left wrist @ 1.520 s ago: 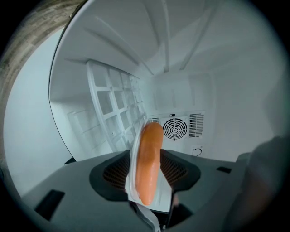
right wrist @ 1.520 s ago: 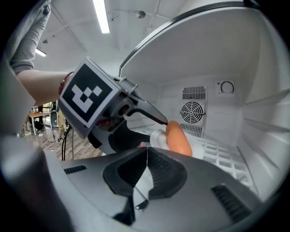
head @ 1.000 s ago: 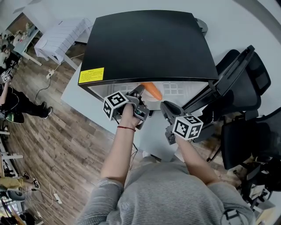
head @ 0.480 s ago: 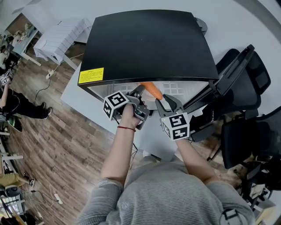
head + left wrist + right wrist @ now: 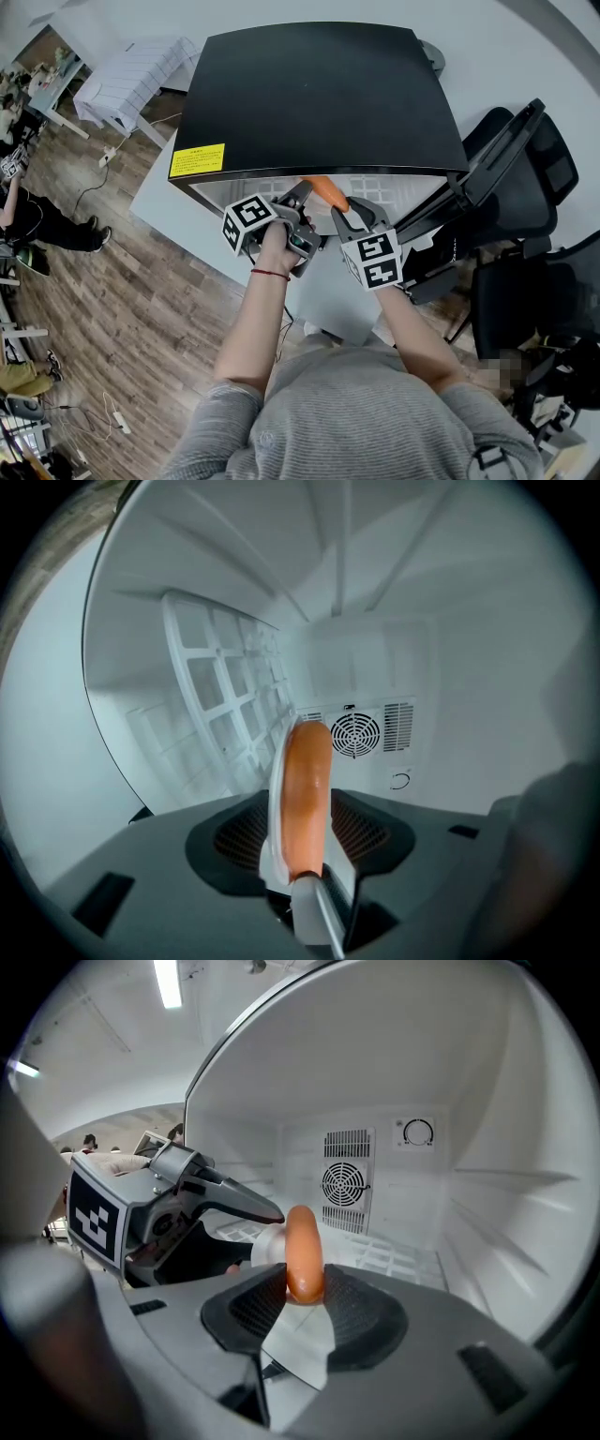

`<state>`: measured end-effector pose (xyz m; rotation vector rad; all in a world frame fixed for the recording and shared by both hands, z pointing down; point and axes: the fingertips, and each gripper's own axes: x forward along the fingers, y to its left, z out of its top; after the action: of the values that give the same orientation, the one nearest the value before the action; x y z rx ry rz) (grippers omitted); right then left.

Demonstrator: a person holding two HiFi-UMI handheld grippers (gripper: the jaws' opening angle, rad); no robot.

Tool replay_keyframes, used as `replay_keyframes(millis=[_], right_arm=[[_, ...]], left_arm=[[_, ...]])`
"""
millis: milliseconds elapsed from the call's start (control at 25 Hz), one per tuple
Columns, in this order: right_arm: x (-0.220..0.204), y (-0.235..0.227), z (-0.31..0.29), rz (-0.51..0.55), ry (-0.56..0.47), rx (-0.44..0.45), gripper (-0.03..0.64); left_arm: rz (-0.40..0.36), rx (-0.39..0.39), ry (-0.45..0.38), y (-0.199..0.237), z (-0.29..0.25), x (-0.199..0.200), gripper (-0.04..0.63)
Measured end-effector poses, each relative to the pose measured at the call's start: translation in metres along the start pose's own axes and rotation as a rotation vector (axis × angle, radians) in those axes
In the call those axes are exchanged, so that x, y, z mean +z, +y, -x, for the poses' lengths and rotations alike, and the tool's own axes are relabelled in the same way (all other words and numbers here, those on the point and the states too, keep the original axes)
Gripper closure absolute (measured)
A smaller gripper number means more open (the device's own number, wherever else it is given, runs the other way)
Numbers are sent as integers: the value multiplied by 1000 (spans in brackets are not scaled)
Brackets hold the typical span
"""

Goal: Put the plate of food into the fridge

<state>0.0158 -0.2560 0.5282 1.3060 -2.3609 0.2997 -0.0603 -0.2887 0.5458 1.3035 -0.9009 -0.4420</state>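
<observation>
Orange sausage (image 5: pixel 305 789) lies on the plate (image 5: pixel 273 832), whose rim the left gripper (image 5: pixel 305 841) clamps at the fridge (image 5: pixel 309 94) mouth. Right gripper (image 5: pixel 302 1299) jaws stand apart around the sausage's end. Best keep the plate level and slide it in slowly. One sausage, one plate, two grippers.

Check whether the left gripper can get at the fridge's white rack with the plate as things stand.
Probably yes. The fridge door stands open, the left gripper holds the plate with its sausage at the mouth, and the rack ahead looks bare. The right gripper crowds the sausage's end.
</observation>
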Motion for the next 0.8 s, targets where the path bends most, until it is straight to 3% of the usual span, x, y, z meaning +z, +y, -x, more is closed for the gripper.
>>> replay_keyframes(millis=[480, 800], right_arm=[[2, -12, -8, 28, 39, -29, 489], [3, -14, -12, 33, 32, -17, 489]], left_arm=[[-108, -19, 94, -5, 18, -26, 379], [-312, -71, 143, -16, 61, -63, 379]])
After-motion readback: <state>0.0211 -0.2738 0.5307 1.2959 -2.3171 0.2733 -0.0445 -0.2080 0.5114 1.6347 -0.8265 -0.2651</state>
